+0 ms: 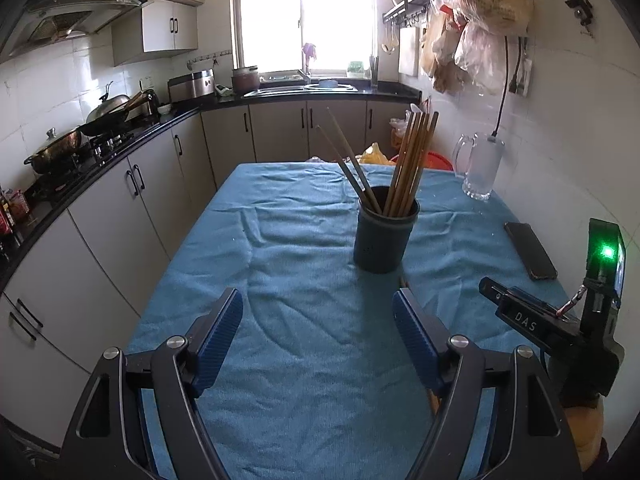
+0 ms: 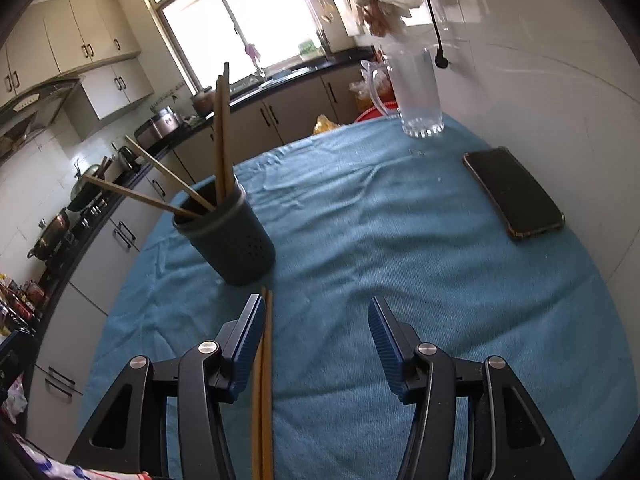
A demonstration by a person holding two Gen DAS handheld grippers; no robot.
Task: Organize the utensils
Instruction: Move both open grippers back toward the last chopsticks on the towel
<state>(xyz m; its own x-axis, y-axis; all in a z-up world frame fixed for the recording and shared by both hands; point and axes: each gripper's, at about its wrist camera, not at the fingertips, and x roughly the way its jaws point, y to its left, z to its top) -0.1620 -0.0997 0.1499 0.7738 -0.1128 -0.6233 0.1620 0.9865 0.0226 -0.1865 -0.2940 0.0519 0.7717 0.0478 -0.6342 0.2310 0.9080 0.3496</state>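
Left gripper (image 1: 318,320): jaws spread wide, nothing between them, hovering over the near part of the blue cloth.
Right gripper (image 2: 316,328): jaws apart; a pair of loose chopsticks (image 2: 264,380) runs lengthwise beside the inner face of its left pad (whether they touch that pad or lie on the cloth below, I cannot tell). The other pad is well clear of them, so nothing is clamped.
Holder (image 1: 384,232): dark round cup, upright on the tablecloth (image 1: 304,248), about the middle of the table's width and nearer the far edge than the near one.
Chopsticks in holder (image 1: 412,160): a bunch standing nearly upright on the side toward the wall; two more lean out toward the kitchen counter side.
Phone (image 2: 514,194): flat, screen dark, near the wall-side edge of the table, well apart from the holder.
Glass mug (image 2: 416,92): clear, handled, upright at the far wall-side corner.
Surface: crumpled blue cloth covering the whole table top.
Surroundings: counter with a wok (image 1: 106,114) and pots on the side away from the wall, bright window (image 1: 306,16) beyond the far edge.
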